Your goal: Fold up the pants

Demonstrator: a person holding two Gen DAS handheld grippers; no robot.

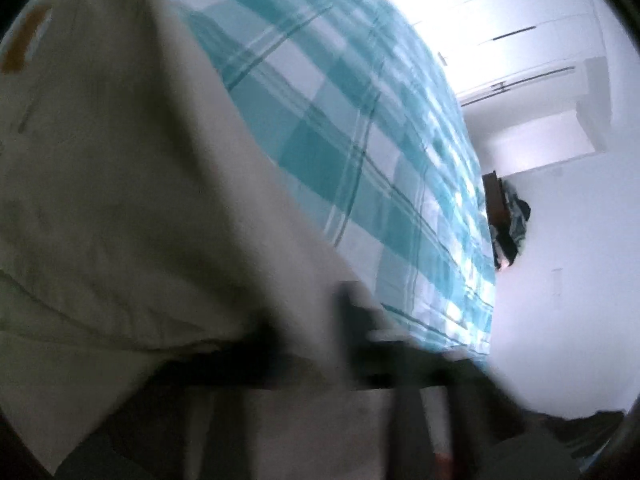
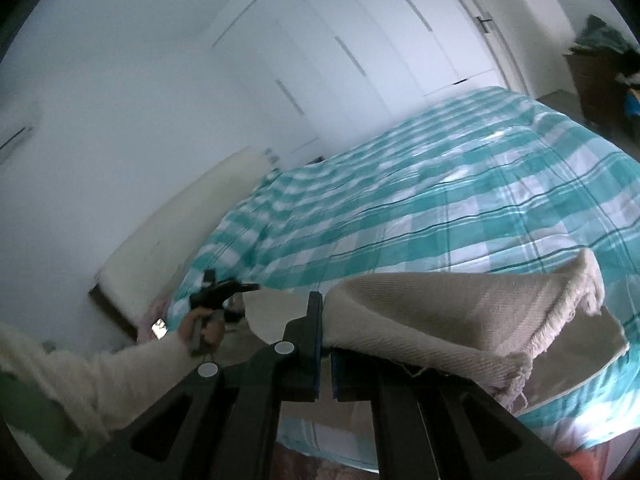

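Observation:
Cream pants hang lifted over a bed with a teal checked cover, filling the left of the blurred left wrist view. My left gripper shows only as dark smeared fingers under the cloth's lower edge. In the right wrist view my right gripper is shut on the pants near a frayed hem, which droops off to the right. Further left, a hand in a cream sleeve holds my left gripper, shut on the far edge of the same cloth.
The checked bed cover spreads below and beyond both grippers. White wardrobe doors stand behind the bed. A cream headboard lies at the left. Brown furniture piled with clothes stands at the far right.

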